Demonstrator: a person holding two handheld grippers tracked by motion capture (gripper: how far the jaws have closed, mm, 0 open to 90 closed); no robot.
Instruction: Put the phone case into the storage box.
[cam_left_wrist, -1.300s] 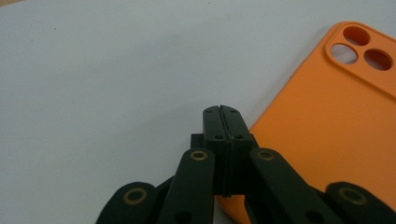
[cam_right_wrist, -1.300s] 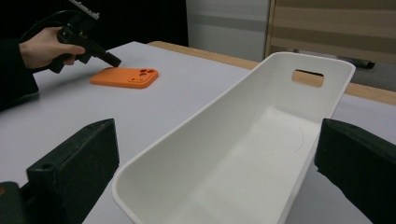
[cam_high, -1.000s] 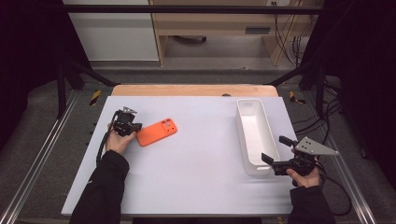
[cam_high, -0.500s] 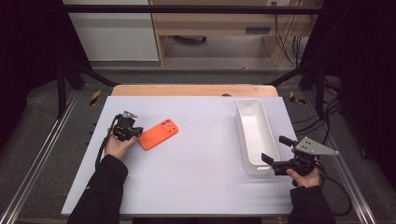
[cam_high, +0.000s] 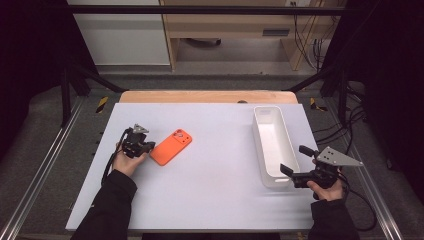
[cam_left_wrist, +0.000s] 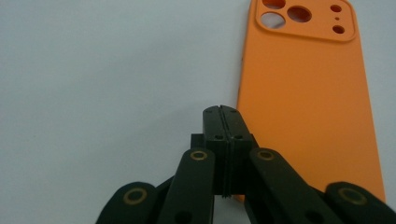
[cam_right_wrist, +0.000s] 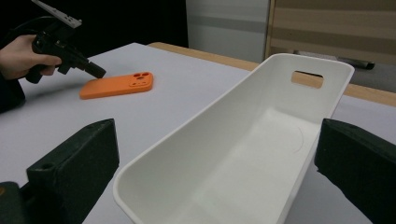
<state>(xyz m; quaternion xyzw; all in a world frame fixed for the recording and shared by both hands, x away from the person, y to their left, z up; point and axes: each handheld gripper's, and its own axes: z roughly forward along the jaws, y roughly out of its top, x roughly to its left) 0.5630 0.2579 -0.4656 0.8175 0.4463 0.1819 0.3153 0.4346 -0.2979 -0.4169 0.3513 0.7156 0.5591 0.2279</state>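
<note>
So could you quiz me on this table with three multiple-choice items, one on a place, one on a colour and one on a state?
1. Where does the phone case lie?
A. inside the white bin
B. flat on the table, by the left gripper
C. between the right gripper's jaws

2. What colour is the case?
A. orange
B. green
C. black

3. How do the left gripper's jaws stand?
A. wide open
B. shut on the case
C. shut on nothing

Key: 1 B, it lies on the table, apart from the white bin; 2 A, plainly orange; 3 C, jaws pressed together beside the case.
</note>
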